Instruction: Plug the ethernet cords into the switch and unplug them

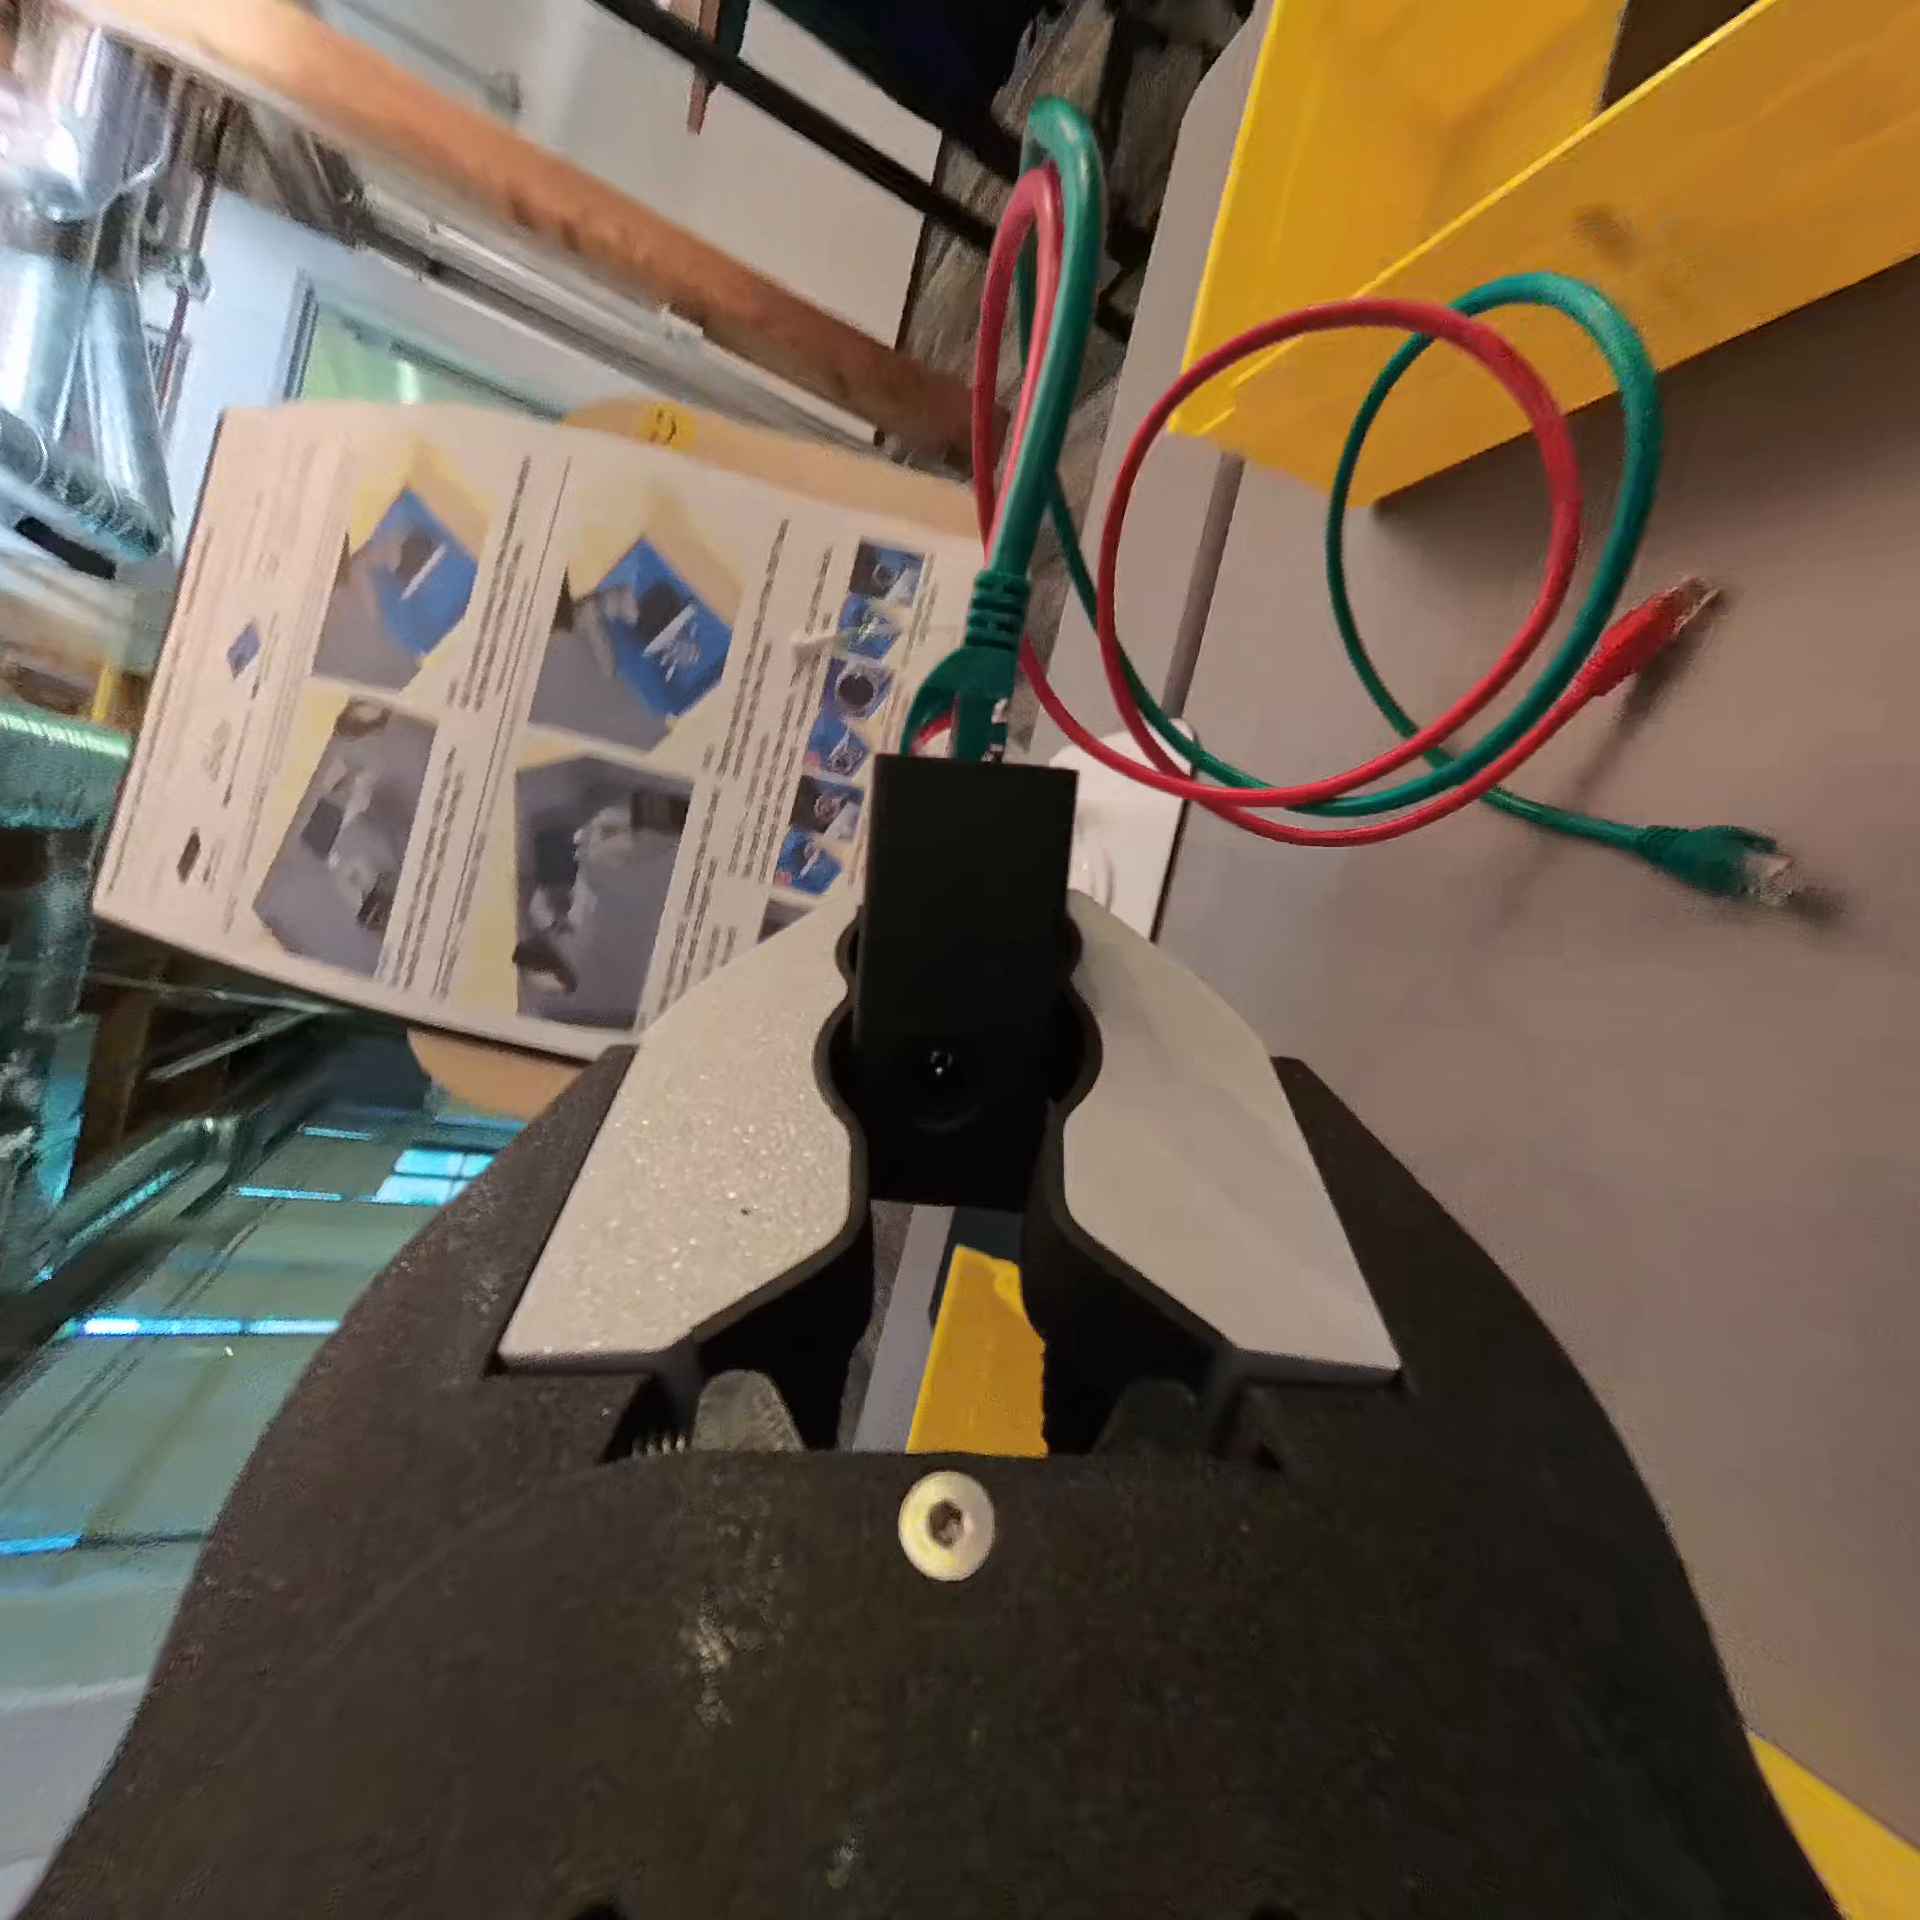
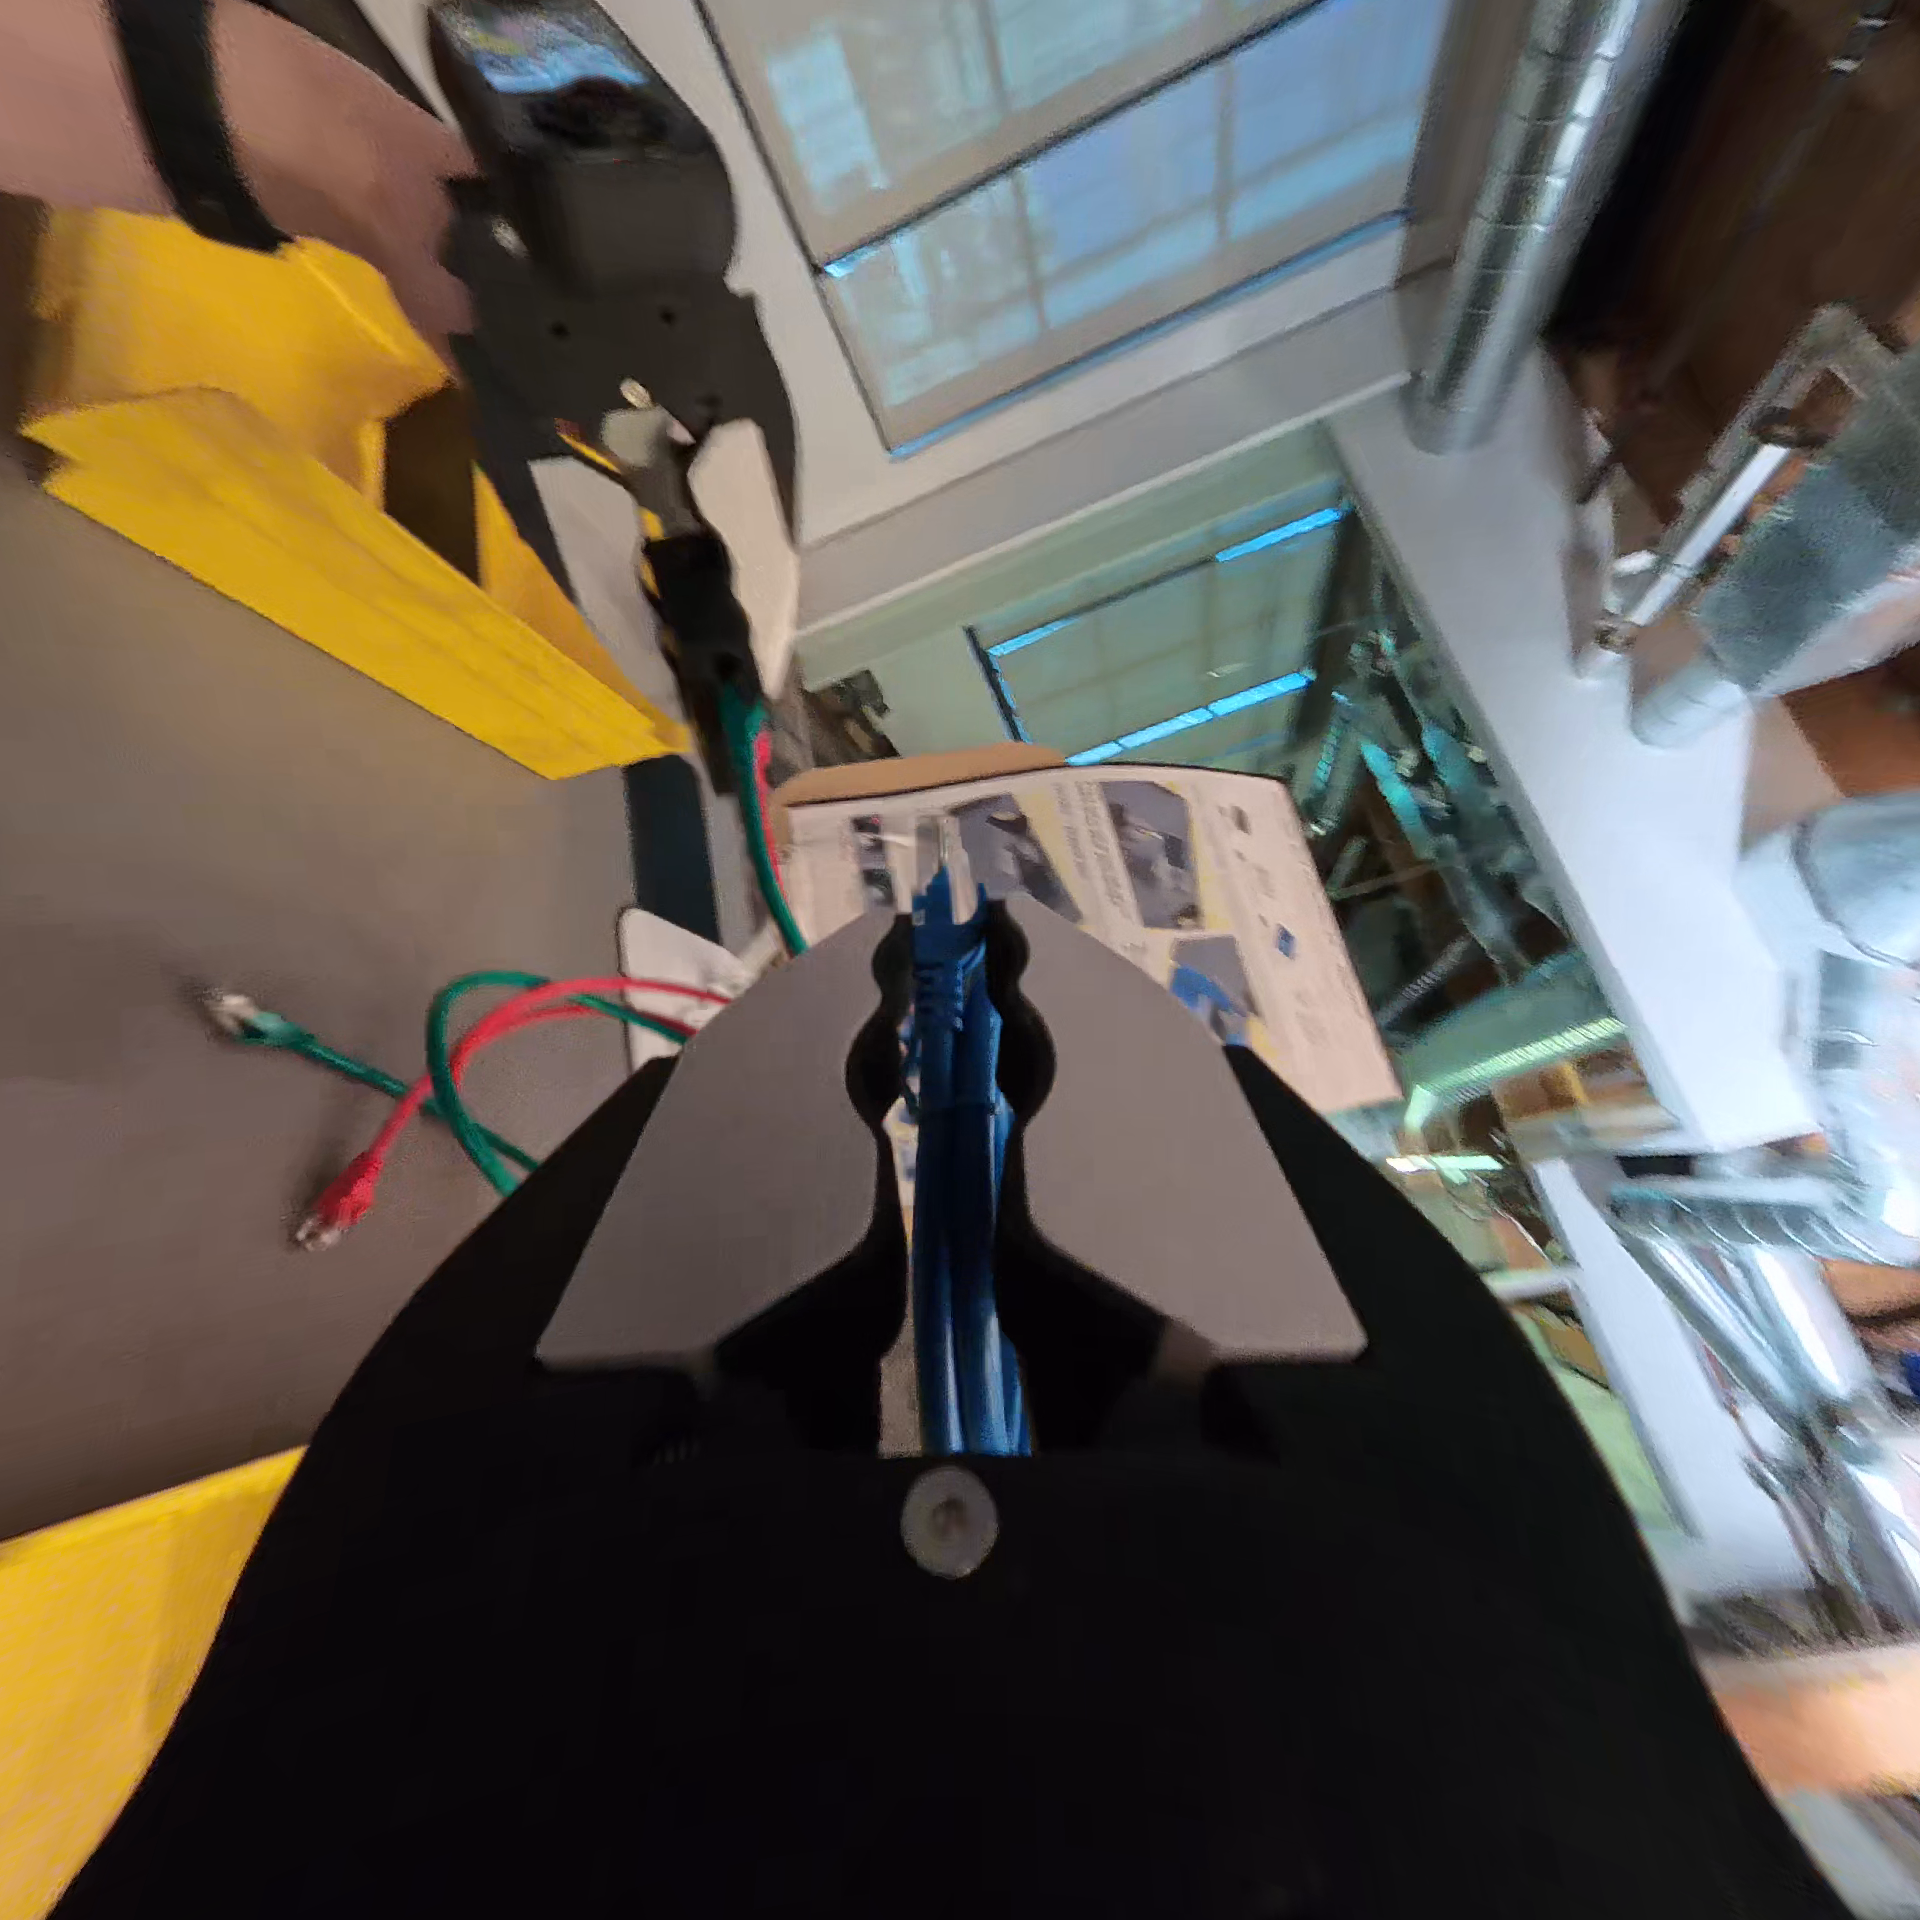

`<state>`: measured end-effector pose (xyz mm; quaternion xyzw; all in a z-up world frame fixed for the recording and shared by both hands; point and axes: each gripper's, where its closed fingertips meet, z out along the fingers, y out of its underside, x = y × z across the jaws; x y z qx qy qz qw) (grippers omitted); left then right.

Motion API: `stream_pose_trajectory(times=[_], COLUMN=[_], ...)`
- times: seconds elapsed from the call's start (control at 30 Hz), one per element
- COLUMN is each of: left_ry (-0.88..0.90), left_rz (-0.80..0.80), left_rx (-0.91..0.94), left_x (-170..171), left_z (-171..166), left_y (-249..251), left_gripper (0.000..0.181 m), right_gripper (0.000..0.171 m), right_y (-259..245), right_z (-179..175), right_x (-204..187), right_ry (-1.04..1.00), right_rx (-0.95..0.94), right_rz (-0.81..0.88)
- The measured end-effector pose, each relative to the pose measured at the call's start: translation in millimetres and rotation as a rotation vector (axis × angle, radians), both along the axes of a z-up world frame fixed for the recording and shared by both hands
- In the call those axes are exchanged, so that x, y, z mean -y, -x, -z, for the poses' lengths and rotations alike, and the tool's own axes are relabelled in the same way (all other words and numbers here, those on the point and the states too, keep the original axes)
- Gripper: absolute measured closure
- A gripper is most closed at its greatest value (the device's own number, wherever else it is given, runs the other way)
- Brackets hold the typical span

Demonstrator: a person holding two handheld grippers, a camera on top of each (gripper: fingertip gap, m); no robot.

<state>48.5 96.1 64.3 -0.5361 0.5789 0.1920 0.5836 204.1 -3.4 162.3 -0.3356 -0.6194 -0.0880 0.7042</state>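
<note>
My left gripper [image 1: 961, 920] is shut on a black switch [image 1: 971, 852], held up off the grey table [image 1: 1558, 1143]. A green cord [image 1: 1081, 260] and a red cord [image 1: 1132, 488] run into the switch's far end. Their free plugs, red [image 1: 1652, 623] and green [image 1: 1714, 857], lie on the table. My right gripper [image 2: 945, 914] is shut on a blue ethernet cord [image 2: 961, 1195], with its plug pointing forward past the fingertips. In the right wrist view the left gripper [image 2: 717, 665] with the switch [image 2: 701, 592] shows at upper left, apart from the blue plug.
Yellow bins [image 1: 1455, 208] stand on the table, one beside the cord loops and another [image 2: 104, 1662] near the right gripper. A printed cardboard box [image 1: 468, 675] stands beyond the table edge. A small white object [image 1: 1127, 821] sits behind the switch. The gap from one gripper's tips to the other's is roughly 20 cm.
</note>
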Motion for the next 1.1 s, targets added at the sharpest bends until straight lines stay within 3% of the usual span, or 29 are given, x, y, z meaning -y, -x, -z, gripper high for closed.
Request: stream_pose_trajectory(times=[0.07, 0.17, 0.27, 0.33, 0.53, 0.67, 0.77, 0.83, 0.9, 1.0, 1.1], left_ry=[-0.003, -0.018, -0.038, -0.031, -0.039, -0.005, 0.028, 0.036, 0.037, 0.025, 0.011], left_rz=[-0.021, -0.021, -0.016, 0.01, 0.079, 0.127, 0.164, 0.187, 0.229, 0.287, 0.317], left_rx=[0.035, 0.083, 0.117, 0.144, 0.161, 0.17, 0.173, 0.181, 0.192, 0.198, 0.183], left_x=[1, 7, 13, 17, 28, 35, 39, 42, 47, 54, 62], left_z=[-8, -21, -31, -35, -41, -39, -36, -36, -38, -41, -42], left_y=[14, 26, 32, 30, 17, 9, 6, 5, 1, -7, -14], left_gripper=[0.152, 0.152, 0.152, 0.152, 0.152, 0.152, 0.152, 0.152, 0.152, 0.152, 0.152], right_gripper=[0.157, 0.156, 0.157, 0.156, 0.156, 0.147, 0.135, 0.136, 0.136, 0.14, 0.145], right_y=[-17, -49, -71, -92, -128, -113, -114, -112, -95, -26, 48], right_z=[-7, 10, 59, 97, 220, 269, 240, 186, 107, 2, -30], right_x=[2, -2, -1, -19, -77, -86, -81, -71, -51, 7, 39], right_ry=[0.018, 0.224, 0.513, 0.66, 0.817, 0.98, 1.005, 0.888, 0.653, 0.229, 0.046], right_rx=[-0.009, 0.017, 0.024, 0.026, 0.183, 0.138, -0.039, -0.163, -0.255, -0.199, 0.01], right_rz=[0.079, 0.224, 0.248, 0.36, 0.68, 0.637, 0.552, 0.443, 0.309, 0.034, -0.11])
